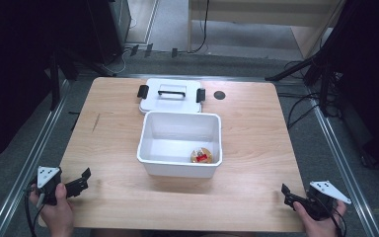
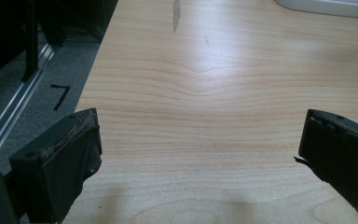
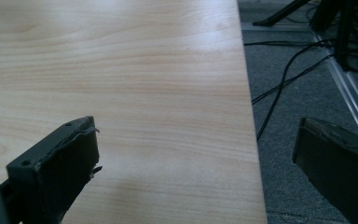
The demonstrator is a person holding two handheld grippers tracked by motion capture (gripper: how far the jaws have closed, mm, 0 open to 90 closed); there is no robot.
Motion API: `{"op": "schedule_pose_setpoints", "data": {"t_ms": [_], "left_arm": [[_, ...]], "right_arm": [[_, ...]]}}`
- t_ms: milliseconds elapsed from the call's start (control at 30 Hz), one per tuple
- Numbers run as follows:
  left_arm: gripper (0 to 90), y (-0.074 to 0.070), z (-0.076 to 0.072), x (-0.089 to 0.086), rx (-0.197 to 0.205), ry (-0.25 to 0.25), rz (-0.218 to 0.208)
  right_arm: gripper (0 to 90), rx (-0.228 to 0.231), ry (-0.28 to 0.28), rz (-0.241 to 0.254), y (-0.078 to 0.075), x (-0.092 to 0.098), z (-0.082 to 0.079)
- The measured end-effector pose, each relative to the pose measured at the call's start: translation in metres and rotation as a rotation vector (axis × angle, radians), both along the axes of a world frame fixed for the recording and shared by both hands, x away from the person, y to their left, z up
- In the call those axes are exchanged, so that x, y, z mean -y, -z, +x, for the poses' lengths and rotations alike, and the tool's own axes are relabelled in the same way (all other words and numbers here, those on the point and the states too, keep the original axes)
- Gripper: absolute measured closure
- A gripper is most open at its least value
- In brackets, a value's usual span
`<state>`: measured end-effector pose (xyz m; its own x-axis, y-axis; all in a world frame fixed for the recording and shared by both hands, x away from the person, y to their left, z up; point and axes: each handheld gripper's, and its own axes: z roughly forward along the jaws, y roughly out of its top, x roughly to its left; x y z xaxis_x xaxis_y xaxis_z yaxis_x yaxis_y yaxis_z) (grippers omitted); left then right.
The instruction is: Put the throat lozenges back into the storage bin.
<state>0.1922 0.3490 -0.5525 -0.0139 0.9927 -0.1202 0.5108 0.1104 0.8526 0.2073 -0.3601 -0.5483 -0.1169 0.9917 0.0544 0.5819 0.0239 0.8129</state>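
Both grippers low at the near edge of the wooden table (image 1: 256,148), one at each corner, each in a hand of the person. Left gripper (image 1: 85,179) at the near left corner, jaws spread wide apart with nothing between them, only bare wood grain seen past them in the left gripper view (image 2: 200,135). Right gripper (image 1: 287,193) at the near right corner, jaws also wide apart and empty, one jaw over the wood and the other past the table edge, over the grey floor (image 3: 298,93) with black cables (image 3: 279,84). In the middle of the table, well apart from both grippers and roughly between them but farther from the person, an open white box (image 1: 179,168), upright. Inside it, low against the near right corner of its bottom, a small round packet (image 1: 202,155), yellowish with a red mark; exact kind too small to tell. Just behind the box and touching or nearly touching its far wall, a white lid (image 1: 170,101) lying flat, with a handle on top and a black clasp at each short end. To the right of the lid, a small dark round spot (image 1: 219,95) in the table top. Nothing held, nothing touched by either gripper.
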Motion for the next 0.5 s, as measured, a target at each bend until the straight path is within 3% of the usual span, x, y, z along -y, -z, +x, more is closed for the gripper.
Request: {"op": "schedule_pose_setpoints", "data": {"t_ms": [167, 300, 500], "left_arm": [[0.0, 0.0002, 0.0006, -0.0005, -0.003, 0.003, -0.004], [0.0, 0.0002, 0.0009, -0.0001, -0.008, 0.004, -0.004], [0.0, -0.0001, 0.0012, 0.0005, -0.016, 0.004, 0.005]], "right_arm": [[5.9, 0.014, 0.034, -0.01, -0.0001, -0.0004, -0.0009], [6.0, 0.012, 0.022, -0.004, 0.0, -0.0019, -0.0009], [6.0, 0.0, 0.014, -0.044, 0.0003, -0.0066, 0.0004]]}}
